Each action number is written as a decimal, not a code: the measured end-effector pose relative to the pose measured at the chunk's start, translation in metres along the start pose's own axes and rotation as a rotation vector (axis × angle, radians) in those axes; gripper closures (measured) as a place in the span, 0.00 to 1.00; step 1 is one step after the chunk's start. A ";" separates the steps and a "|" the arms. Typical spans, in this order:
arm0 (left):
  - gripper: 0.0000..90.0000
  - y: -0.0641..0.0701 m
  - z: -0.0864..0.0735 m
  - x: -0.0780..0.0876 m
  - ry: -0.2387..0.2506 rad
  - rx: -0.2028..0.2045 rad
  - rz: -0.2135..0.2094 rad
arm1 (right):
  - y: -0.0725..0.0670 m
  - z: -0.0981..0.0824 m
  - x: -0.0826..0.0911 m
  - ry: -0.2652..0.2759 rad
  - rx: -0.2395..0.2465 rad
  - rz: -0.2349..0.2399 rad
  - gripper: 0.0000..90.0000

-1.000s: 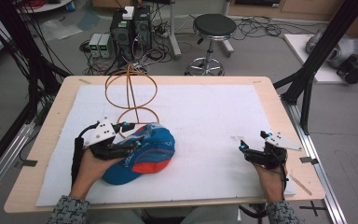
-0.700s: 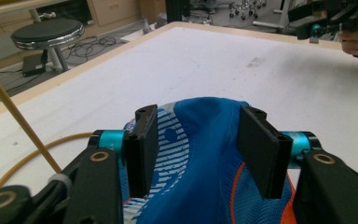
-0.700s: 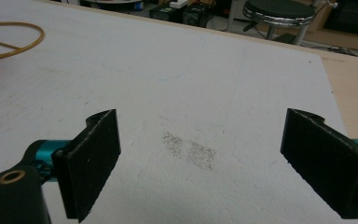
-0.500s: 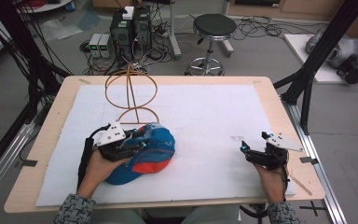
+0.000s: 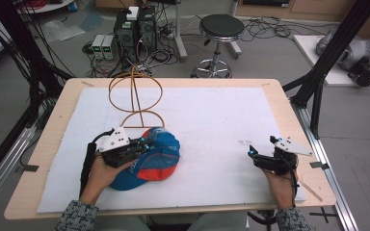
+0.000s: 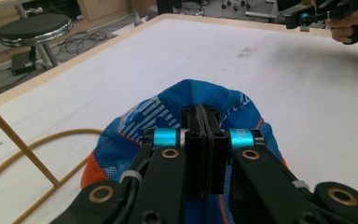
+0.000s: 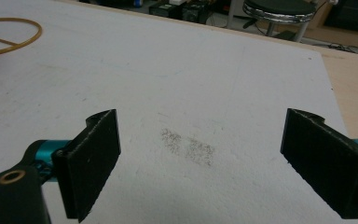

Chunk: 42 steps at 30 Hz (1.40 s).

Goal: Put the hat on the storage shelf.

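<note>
A blue cap with an orange panel (image 5: 156, 161) lies on the white mat (image 5: 212, 110) at the front left. My left gripper (image 5: 143, 143) sits over its crown. In the left gripper view the cap (image 6: 140, 119) spreads under the left gripper (image 6: 200, 112), whose jaws are pressed together; I see no fabric between them. My right gripper (image 5: 252, 154) rests at the front right of the mat. The right gripper (image 7: 203, 119) has its jaws wide apart over bare mat, holding nothing. It also shows far off as the right gripper (image 6: 307, 16).
A yellow wire stand (image 5: 135, 96) with looped rings stands just behind the cap, its base close to my left gripper. A grey smudge (image 7: 189, 144) marks the mat by my right gripper. Off the table, a stool (image 5: 221, 26) and computers stand behind.
My left gripper has moved to the right, from beside the cap's left edge onto its crown. The cap and the right gripper have stayed put.
</note>
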State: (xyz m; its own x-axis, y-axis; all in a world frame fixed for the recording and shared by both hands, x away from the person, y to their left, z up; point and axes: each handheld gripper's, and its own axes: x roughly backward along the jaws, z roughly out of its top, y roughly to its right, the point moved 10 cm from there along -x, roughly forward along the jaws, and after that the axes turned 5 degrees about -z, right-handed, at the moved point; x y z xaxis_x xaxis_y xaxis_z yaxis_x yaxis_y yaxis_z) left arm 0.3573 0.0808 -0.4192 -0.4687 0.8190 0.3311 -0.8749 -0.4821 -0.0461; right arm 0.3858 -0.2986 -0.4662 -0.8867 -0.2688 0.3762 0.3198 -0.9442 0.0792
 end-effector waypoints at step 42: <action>0.99 0.033 0.134 0.031 0.184 -0.147 -0.109 | 0.005 -0.002 -0.001 -0.008 -0.025 -0.007 0.12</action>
State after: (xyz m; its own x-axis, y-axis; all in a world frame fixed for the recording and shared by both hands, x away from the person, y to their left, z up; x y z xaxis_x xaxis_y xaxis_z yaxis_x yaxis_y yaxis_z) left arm 0.3302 0.0490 -0.2845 -0.3735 0.9127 0.1656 -0.9233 -0.3488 -0.1606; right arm 0.3871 -0.3034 -0.4679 -0.8859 -0.2608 0.3835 0.3054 -0.9504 0.0591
